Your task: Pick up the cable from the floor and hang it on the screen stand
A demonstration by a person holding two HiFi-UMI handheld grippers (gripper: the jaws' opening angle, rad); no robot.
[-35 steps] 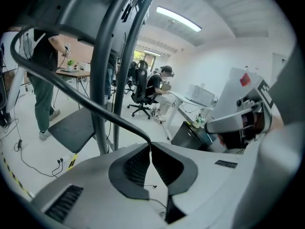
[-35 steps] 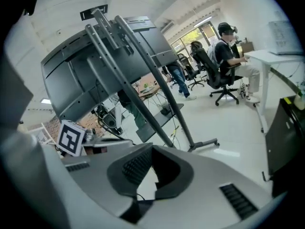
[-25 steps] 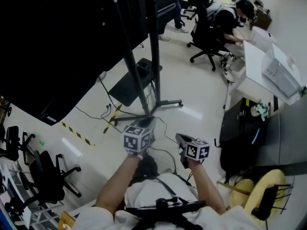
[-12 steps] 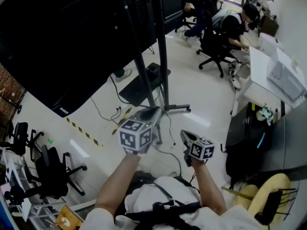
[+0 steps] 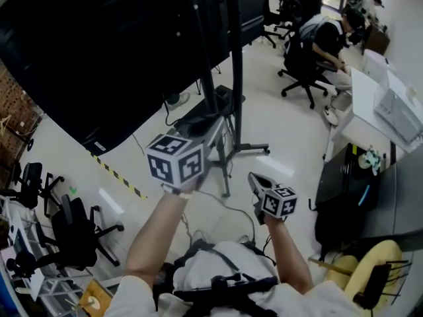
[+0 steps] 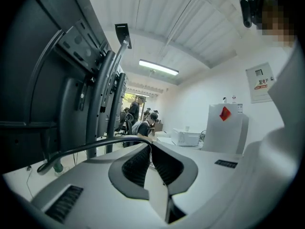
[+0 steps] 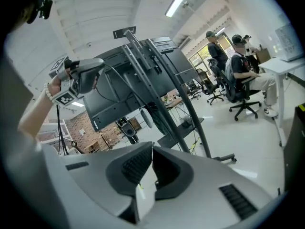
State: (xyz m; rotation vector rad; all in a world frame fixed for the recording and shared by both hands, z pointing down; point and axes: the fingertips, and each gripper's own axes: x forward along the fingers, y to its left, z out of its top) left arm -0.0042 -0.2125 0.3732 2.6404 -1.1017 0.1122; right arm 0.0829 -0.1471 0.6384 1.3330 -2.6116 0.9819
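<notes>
- Jaws of the right claw (image 5: 255, 178), nearest the body, stand together, and I can see nothing between them.
- At 11 o'clock of it in head view, the left claw (image 5: 216, 127) is raised higher. Its jaws are pinched narrow on the black cable (image 6: 98, 143), which leaves the tips toward 9 o'clock and droops out of sight.
- Judging from this, the pickup is done and the step in hand is the carry up toward the screen stand (image 5: 236, 91). The stand rises at 12 o'clock beyond both claws, behind the big black screen (image 5: 99, 45).
- The next move calls for keeping the pinch and bringing the cable above some part of the stand's back that will bear it. The cable then needs laying across so slack hangs on both sides. Easing the jaws before it rests there would probably send it back to the floor (image 5: 284, 124).
- Against a second ago, the left claw has climbed well up, and its marker cube (image 5: 175, 162) looms larger in head view. The right claw has lifted only a little. The stand's posts sit nearer the middle of head view.
</notes>
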